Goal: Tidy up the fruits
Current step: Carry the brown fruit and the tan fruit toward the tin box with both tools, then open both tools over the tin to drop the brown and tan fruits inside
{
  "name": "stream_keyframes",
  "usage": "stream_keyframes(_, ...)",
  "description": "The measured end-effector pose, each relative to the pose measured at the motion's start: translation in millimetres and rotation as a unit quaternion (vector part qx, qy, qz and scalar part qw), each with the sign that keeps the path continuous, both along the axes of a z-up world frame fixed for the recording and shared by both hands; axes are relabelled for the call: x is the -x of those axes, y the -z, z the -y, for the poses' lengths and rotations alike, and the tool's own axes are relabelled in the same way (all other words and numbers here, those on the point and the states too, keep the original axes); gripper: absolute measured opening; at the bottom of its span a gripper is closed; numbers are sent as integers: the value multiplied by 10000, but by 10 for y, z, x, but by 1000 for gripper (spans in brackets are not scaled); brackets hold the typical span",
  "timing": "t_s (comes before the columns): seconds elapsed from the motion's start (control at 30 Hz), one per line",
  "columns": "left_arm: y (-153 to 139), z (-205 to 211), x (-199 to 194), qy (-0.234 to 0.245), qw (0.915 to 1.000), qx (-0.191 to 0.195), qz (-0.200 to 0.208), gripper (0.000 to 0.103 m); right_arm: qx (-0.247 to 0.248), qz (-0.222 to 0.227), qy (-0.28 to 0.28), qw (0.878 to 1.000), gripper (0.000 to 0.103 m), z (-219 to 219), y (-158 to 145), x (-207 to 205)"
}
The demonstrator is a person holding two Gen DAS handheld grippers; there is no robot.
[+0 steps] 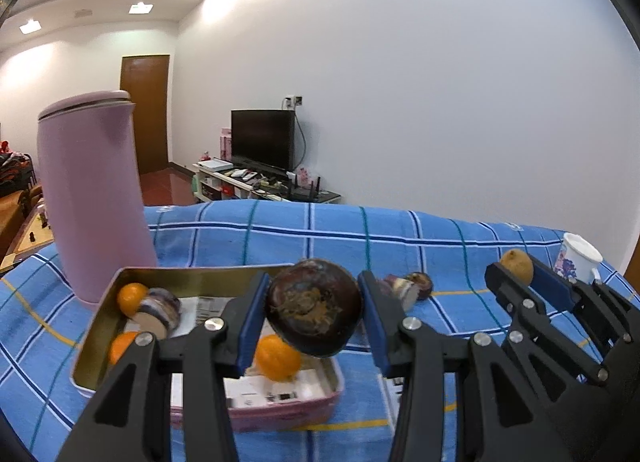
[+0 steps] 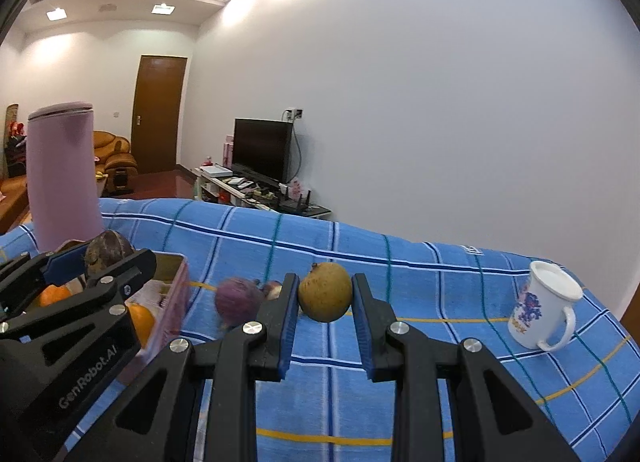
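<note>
Fruit loading under way: left gripper point(image 1: 313, 308) clamps a dark fruit point(image 1: 314, 306) above the tin point(image 1: 96, 346), release due next; right gripper point(image 2: 325, 304) clasps a yellow fruit point(image 2: 325, 292) right of the tin, awaiting transfer

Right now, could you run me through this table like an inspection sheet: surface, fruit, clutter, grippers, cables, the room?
Surface: blue plaid cloth over the table, rumpled.
Job's things: pink tin holding three oranges and a cut purple fruit; more purple fruit loose on the cloth.
Clutter: tall pink flask behind the tin; white printed mug, upright.
Grippers: left gripper shut on a dark fruit above the tin; right gripper shut on a yellow-brown fruit.
Cables: a cord hanging beside the television.
Surroundings: wooden door, sofa, white wall, ceiling lights.
</note>
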State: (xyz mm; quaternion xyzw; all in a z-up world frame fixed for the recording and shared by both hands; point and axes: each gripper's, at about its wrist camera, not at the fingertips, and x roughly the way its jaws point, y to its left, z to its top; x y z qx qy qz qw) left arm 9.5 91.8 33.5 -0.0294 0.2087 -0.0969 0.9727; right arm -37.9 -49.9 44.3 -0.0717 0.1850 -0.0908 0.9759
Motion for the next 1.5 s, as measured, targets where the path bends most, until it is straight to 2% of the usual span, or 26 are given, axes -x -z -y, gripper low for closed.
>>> stream_keyframes(0.6,15,-784,-146,-648,9977,191,-99,47,-114,-94,-523,9985,28,-669,31,-220)
stream_keyframes(0.87,51,-1011,-253,-947,9950,129,-278,47,-417,-231,-762,9960,28,-848,51,-393)
stream_keyframes(1.3,151,-1090,-360,-1463,9869,-320,-607,47,-706,-602,-991,9907,28,-1052,202,-657)
stream_keyframes(1.5,193,-1054,-390,-1479,9851,-502,-716,47,-770,-849,-1021,9882,28,-1052,290,-746)
